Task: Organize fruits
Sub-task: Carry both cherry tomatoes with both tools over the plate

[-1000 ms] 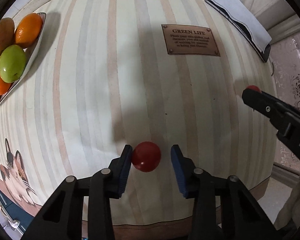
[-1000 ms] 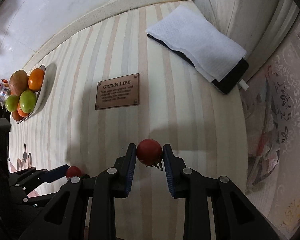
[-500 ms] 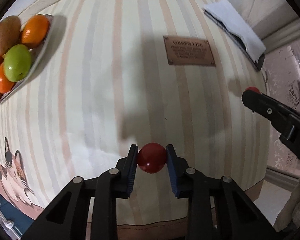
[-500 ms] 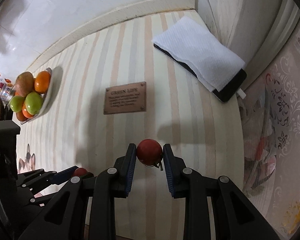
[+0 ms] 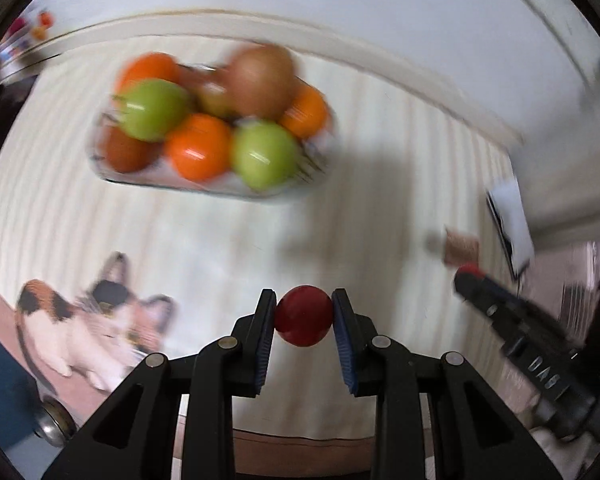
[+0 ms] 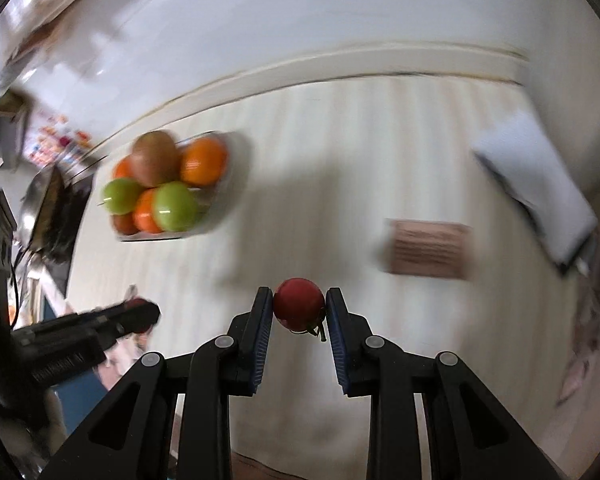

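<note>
While both views are blurring, the left gripper (image 5: pixel 304 316) is clamping a red tomato (image 5: pixel 304 315) and the right gripper (image 6: pixel 299 309) a stemmed tomato (image 6: pixel 299 304), above striped cloth (image 6: pixel 340 160); fruit plate (image 5: pixel 204 186) is sitting ahead, unobstructed.

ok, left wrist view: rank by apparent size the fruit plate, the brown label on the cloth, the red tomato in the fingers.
Largest to smallest, as seen:
1. White plate piled with fruit
2. Small round red tomato, inflated by nearness to the camera
3. Brown rectangular label, blurred and far off, so its true size against the tomato is unsure
</note>
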### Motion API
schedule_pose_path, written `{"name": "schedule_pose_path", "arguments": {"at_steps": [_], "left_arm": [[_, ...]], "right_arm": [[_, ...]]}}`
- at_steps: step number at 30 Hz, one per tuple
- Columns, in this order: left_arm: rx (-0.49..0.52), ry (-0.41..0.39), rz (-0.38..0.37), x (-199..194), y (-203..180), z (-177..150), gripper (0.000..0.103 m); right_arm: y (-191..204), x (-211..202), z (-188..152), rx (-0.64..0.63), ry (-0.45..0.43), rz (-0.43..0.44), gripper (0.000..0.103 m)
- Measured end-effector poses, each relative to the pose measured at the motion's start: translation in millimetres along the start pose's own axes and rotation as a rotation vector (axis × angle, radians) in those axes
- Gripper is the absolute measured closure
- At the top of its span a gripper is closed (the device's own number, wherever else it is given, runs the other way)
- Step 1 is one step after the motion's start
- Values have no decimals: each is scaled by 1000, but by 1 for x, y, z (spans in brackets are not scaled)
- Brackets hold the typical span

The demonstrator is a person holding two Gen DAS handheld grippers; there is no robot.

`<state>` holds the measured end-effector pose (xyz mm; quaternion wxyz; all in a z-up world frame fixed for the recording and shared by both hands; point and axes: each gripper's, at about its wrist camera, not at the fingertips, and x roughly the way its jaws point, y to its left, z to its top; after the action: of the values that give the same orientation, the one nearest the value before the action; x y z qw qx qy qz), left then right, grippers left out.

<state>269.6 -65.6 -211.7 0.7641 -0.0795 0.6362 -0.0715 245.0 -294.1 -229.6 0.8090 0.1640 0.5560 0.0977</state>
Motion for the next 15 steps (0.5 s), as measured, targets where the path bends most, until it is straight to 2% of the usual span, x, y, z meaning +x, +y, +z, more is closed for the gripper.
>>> {"name": "schedule_pose_path", "arguments": {"at_steps": [7,10,15], "left_arm": [[-118,-73,16,-27,84,43,77],[-152,-73,-6,-26,117,61,77],[-196,-34,-81,-14,155,85,77]], "right_arm": [[112,56,26,-108,0,107,73],[145,81,31,-127,-1,115,73],[175,121,38,-104,-13,114,73]]}}
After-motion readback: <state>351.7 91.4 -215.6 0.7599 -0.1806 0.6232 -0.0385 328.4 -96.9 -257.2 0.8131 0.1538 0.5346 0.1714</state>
